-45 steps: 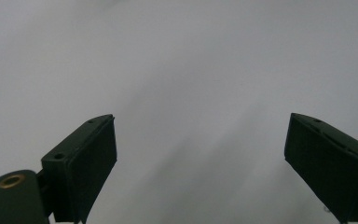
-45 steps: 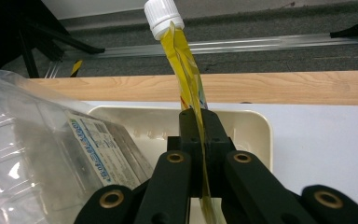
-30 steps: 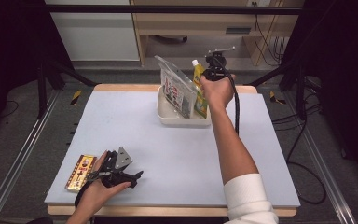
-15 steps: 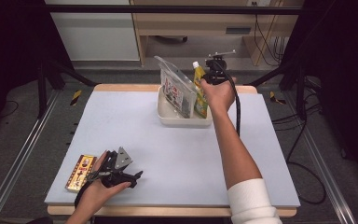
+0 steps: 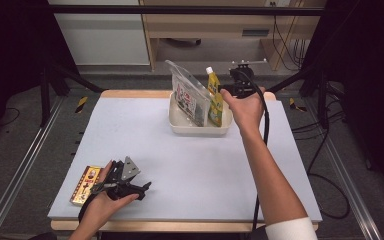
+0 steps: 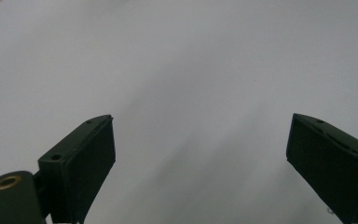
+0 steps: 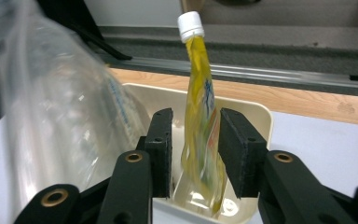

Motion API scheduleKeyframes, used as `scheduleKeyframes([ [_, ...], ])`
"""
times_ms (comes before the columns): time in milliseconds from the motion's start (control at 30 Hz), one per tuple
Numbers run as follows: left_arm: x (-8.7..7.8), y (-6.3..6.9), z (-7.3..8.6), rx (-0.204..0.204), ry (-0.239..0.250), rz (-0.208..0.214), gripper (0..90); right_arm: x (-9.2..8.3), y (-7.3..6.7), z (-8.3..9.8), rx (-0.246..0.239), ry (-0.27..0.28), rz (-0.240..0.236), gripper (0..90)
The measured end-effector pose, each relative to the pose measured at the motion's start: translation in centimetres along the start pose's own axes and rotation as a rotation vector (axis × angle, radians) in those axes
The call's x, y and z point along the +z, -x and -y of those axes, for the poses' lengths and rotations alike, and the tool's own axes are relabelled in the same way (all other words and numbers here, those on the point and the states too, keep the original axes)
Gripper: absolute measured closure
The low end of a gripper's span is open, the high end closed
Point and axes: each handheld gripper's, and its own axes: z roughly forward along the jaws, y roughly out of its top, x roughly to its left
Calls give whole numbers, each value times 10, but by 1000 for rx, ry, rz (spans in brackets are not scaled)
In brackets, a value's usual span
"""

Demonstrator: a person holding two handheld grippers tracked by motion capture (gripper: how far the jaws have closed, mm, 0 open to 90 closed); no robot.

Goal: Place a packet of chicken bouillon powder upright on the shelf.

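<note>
- We have the yellow pouch standing in the white bin in the upper middle of the high view, beside a clear bag.
- Our right gripper has just been opening; its fingers flank the pouch with a slight gap either side (so we judge it released).
- Our left gripper rests at lower left on the worktop, fingers wide apart and empty.
- One flat packet lies beside it, likely next.

Snack box: flat, yellow and red, lying at the near left corner of the table (pale grey top, wooden edge). Cables: black, on the floor at right.
</note>
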Motion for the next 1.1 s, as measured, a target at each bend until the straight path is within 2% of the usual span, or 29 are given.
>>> scheduleKeyframes([
  [133, -1, -2, 1, -7, 3, -6, 69, -16, 2, 19, -35, 39, -26, 633],
  [200, -2, -4, 1, -8, 5, -8, 65, -21, 2, 29, -54, 50, -22, 622],
  [300, -3, -7, 1, -12, 4, -11, 53, -25, 2, 46, -75, 59, -34, 605],
  [333, -3, -7, 1, -12, 4, -11, 53, -25, 2, 46, -75, 59, -34, 605],
  [367, -4, -10, 2, -15, 1, -9, 53, -27, 1, 60, -97, 69, -38, 590],
  [433, -5, -10, 2, -18, 3, -7, 53, -28, 0, 70, -121, 65, -32, 569],
  [567, -6, -11, 3, -23, -4, -16, 52, -26, -2, 92, -138, 77, -28, 531],
  [833, -6, -13, 4, -30, -11, -21, 52, -19, -5, 118, -169, 89, -10, 420],
  [1100, -7, -15, 4, -36, -17, -28, 53, -15, -2, 141, -163, 99, 11, 268],
])
